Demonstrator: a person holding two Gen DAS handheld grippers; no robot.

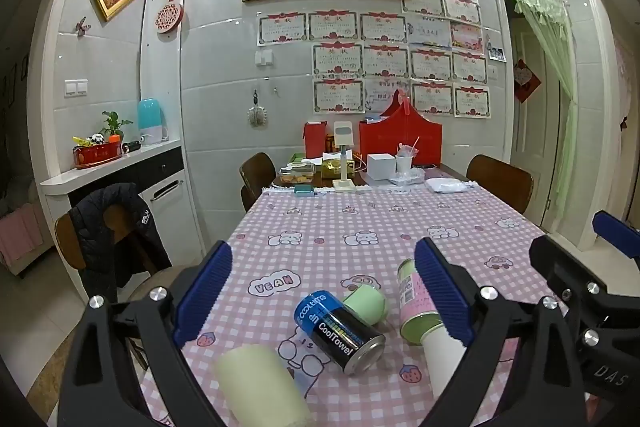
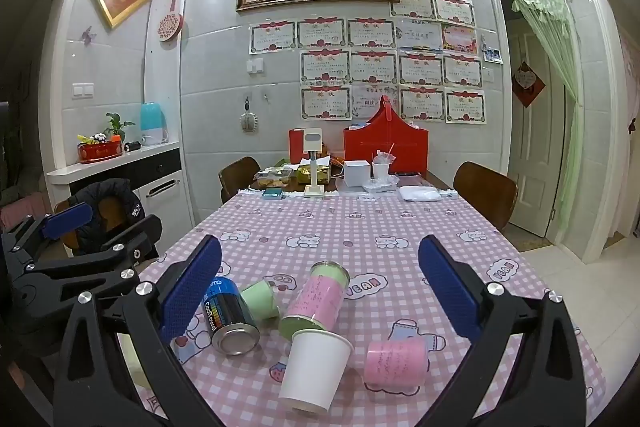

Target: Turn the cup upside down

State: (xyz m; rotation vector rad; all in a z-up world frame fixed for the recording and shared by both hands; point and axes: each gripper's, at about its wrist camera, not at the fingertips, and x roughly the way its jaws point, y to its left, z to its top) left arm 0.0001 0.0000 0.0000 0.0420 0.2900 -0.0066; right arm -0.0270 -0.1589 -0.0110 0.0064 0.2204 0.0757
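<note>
Several cups and cans lie on their sides on the pink checked tablecloth (image 2: 360,227). A white paper cup (image 2: 312,367) lies near the front, and shows partly behind a finger in the left wrist view (image 1: 444,355). A small green cup (image 2: 260,301) (image 1: 366,303), a pink cup (image 2: 396,363) and a pale yellow cup (image 1: 260,383) lie nearby. My left gripper (image 1: 324,295) is open above them, holding nothing. My right gripper (image 2: 320,291) is open and empty above the white cup.
A black and blue CoolTowel can (image 1: 344,335) (image 2: 228,319) and a pink and green tin (image 2: 316,301) (image 1: 416,301) lie among the cups. Boxes, a red bag (image 1: 400,139) and a lamp stand at the table's far end. Chairs stand around; one on the left holds a black jacket (image 1: 116,227).
</note>
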